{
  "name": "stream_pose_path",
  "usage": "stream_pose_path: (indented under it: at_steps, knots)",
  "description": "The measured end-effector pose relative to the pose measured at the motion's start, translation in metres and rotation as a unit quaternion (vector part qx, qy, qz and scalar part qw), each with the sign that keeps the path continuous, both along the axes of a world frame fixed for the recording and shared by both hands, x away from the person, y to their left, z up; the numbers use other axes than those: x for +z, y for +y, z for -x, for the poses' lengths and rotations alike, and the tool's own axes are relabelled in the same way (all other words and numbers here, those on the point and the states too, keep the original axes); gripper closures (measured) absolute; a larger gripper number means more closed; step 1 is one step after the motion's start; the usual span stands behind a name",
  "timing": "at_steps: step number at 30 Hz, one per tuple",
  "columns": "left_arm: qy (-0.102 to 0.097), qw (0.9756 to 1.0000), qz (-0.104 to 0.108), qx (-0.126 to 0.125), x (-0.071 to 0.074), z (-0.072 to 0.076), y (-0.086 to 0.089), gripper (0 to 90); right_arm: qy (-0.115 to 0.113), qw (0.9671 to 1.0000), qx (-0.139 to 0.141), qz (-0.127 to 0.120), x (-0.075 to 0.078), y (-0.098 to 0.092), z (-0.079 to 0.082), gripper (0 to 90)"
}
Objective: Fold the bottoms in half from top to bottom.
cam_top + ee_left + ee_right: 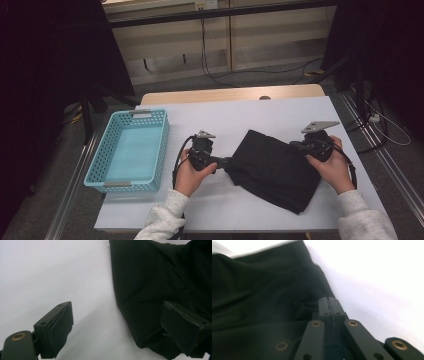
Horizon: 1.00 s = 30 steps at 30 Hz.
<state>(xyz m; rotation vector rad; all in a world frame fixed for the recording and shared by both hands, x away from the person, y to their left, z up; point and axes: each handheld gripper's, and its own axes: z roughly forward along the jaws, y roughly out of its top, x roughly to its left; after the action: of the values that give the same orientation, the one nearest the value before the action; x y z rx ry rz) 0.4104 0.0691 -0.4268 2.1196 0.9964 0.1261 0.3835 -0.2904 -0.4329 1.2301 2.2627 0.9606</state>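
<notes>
A black cloth (275, 167) lies crumpled on the white table (250, 112). In the left gripper view the black cloth (150, 282) takes up the right side. My left gripper (226, 162) is at the cloth's left corner and open (117, 315): one jaw is over bare table, the other rests on the cloth's edge. My right gripper (296, 145) is at the cloth's upper right edge. Its pads (329, 307) are pressed together with a fold of the black cloth (262, 302) drawn up to them.
A light blue plastic basket (164, 145) stands at the table's left side with nothing in it. Bare white table lies behind and in front of the cloth. Beyond the far edge are the floor, cables and dark stands.
</notes>
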Motion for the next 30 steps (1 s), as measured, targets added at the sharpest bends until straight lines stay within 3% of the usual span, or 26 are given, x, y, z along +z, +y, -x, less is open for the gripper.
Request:
stream_pose_path:
  at_steps: [1,2,4,6,8,10,13,15,18,20,30]
  knots:
    - [0.001,1.0000,-0.001,-0.001,0.000,0.000,0.000,11.4,0.017,0.9998,-0.004,0.005,-0.009,-0.002,-0.005,89.1]
    - [0.002,1.0000,-0.002,0.000,-0.001,0.000,0.000,11.4,0.017,0.9998,-0.004,0.005,-0.009,-0.002,-0.005,89.1]
    - [0.002,1.0000,-0.002,-0.002,-0.002,0.000,0.000,11.4,0.036,0.9993,-0.010,0.006,-0.016,-0.004,-0.008,81.7]
    - [0.003,1.0000,-0.002,-0.001,-0.002,0.000,0.000,11.4,0.023,0.9994,-0.019,0.014,-0.018,-0.006,-0.007,75.5]
    - [0.003,1.0000,-0.001,-0.001,-0.001,0.000,0.000,11.4,0.020,0.9993,-0.032,0.006,-0.015,-0.010,-0.005,67.7]
    - [0.002,1.0000,0.000,0.001,-0.001,0.000,0.000,11.4,0.028,0.9989,-0.037,0.004,-0.016,-0.012,-0.005,61.9]
    - [0.003,1.0000,-0.001,0.002,-0.002,0.000,0.001,11.4,0.037,0.9983,-0.045,-0.006,-0.021,-0.014,-0.006,60.2]
    - [0.003,1.0000,0.000,0.004,-0.002,0.000,0.002,11.4,0.045,0.9974,-0.051,-0.024,-0.023,-0.017,-0.007,60.9]
    - [0.001,1.0000,0.004,0.007,-0.001,-0.001,0.002,11.4,0.059,0.9955,-0.051,-0.053,-0.024,-0.018,-0.007,77.2]
    - [0.002,1.0000,0.004,0.006,-0.001,-0.001,0.002,11.4,0.057,0.9967,-0.046,-0.035,-0.021,-0.015,-0.006,84.0]
    - [-0.003,1.0000,-0.001,0.002,0.002,0.001,0.002,11.4,0.048,0.9975,-0.048,-0.021,0.001,-0.006,0.012,84.7]
